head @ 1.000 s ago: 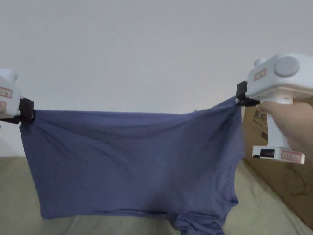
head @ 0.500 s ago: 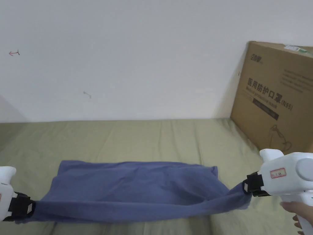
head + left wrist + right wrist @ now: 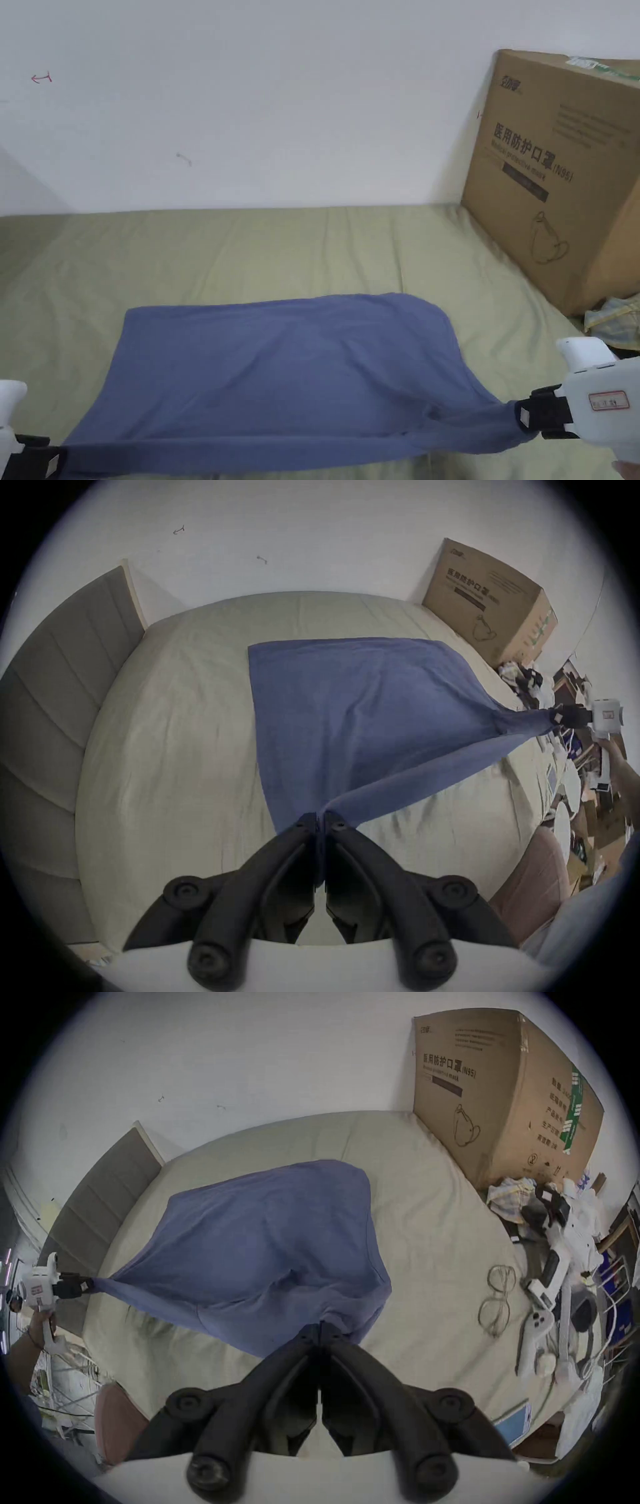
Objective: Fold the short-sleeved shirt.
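A blue short-sleeved shirt [image 3: 287, 369] lies spread over the olive bed sheet [image 3: 250, 250], its far part flat and its near edge held just above the sheet. My left gripper [image 3: 53, 462] is shut on the shirt's near left corner at the bottom left of the head view. My right gripper [image 3: 522, 415] is shut on the near right corner. In the left gripper view the jaws [image 3: 320, 817] pinch blue cloth [image 3: 346, 715]. In the right gripper view the jaws [image 3: 320, 1328] also pinch the shirt [image 3: 263, 1241]. The near edge stretches between both grippers.
A large cardboard box [image 3: 556, 169] stands on the bed at the right against the white wall. Beside it lies a checked cloth [image 3: 615, 319]. Glasses [image 3: 497, 1300], a controller [image 3: 535, 1331] and other clutter lie on the bed's right side. A padded headboard [image 3: 59, 701] is at the left.
The shirt hung upright between raised grippers a second ago. Both grippers have come down and toward me, and the shirt's far part now rests flat on the bed.
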A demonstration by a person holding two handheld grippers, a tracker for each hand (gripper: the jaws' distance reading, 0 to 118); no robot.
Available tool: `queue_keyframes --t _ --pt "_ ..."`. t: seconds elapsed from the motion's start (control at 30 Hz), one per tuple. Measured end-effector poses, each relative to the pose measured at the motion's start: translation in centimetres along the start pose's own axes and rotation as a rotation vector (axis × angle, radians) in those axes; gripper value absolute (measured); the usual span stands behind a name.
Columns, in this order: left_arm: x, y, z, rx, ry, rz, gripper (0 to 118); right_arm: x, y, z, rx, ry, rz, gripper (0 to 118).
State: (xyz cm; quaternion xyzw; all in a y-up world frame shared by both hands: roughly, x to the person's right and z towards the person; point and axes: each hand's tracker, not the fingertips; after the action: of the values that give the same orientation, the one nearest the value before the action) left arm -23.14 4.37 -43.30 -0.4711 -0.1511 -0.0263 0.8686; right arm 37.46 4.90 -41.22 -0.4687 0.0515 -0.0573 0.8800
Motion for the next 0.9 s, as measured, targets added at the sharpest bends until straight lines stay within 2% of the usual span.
queue_keyframes --t 0.13,0.37,0.47,0.6,0.77,0.9 --pt "0.1 -2.3 -0.7 -0.031 -0.012 0.001 3 0.2 -3.0 -0.9 -0.066 0.003 0.008 1" --pt "0.1 -5.9 -4.2 -0.123 -0.003 -0.039 3 1.3 -8.1 -6.3 -0.250 -0.051 0.092 1" --pt "0.2 -7.4 -5.4 -0.168 -0.011 -0.044 3 1.8 -9.6 -7.7 -0.289 -0.055 0.074 1" --pt "0.1 -8.6 -5.9 -0.181 -0.015 -0.033 3 2.2 -10.3 -8.0 -0.307 -0.060 0.055 1" --pt "-0.2 -8.7 -5.8 -0.174 -0.019 -0.003 3 2.1 -9.9 -7.6 -0.334 -0.078 0.070 1" --pt "-0.2 -8.7 -5.6 -0.178 -0.019 -0.041 3 2.4 -9.6 -6.9 -0.356 -0.087 0.089 1"
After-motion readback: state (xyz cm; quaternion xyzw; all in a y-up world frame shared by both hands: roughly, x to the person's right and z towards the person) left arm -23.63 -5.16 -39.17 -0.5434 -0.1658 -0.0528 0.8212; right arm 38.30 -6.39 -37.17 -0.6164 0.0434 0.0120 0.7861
